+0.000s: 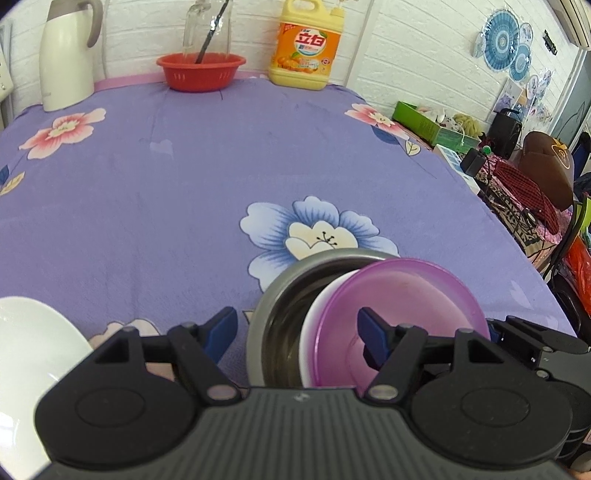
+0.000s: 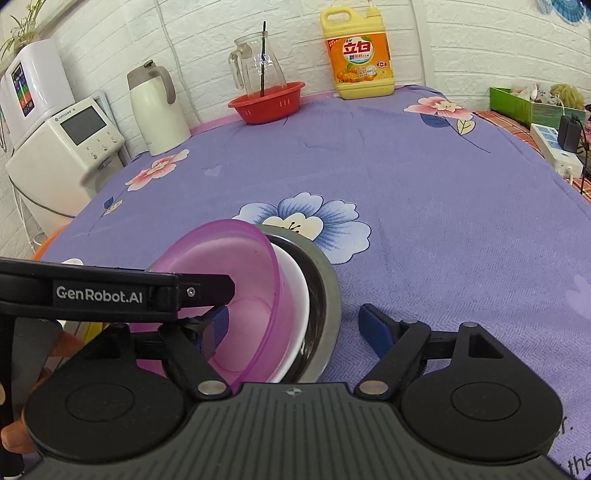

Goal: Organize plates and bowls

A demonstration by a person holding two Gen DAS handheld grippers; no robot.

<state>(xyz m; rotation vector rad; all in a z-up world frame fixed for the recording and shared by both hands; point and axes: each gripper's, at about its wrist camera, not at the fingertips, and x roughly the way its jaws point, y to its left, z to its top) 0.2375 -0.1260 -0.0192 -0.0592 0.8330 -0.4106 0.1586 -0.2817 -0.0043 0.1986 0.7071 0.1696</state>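
— Covering the table is a purple floral cloth (image 1: 184, 184), right up to a white brick wall (image 1: 406, 55)?

— Yes. Along that wall stand a white kettle (image 1: 66, 59), a red basket (image 1: 201, 72) with a glass pitcher (image 1: 207, 29) behind it, and a yellow detergent jug (image 1: 304, 51). White appliances (image 2: 62, 147) sit off the table's left edge; clutter and a green box (image 1: 424, 122) lie to its right.

— And the bowls?

— Near the front edge, a steel bowl (image 1: 273, 295) holds a white bowl (image 1: 317, 314), and a purple bowl (image 1: 406, 295) leans tilted inside that. A white plate (image 1: 33, 350) lies apart, further left.

— The grippers?

— The left gripper (image 1: 297, 338) is spread wide, one finger inside the purple bowl, gripping nothing. The right gripper (image 2: 291, 326) is equally wide, straddling the stack's rims.
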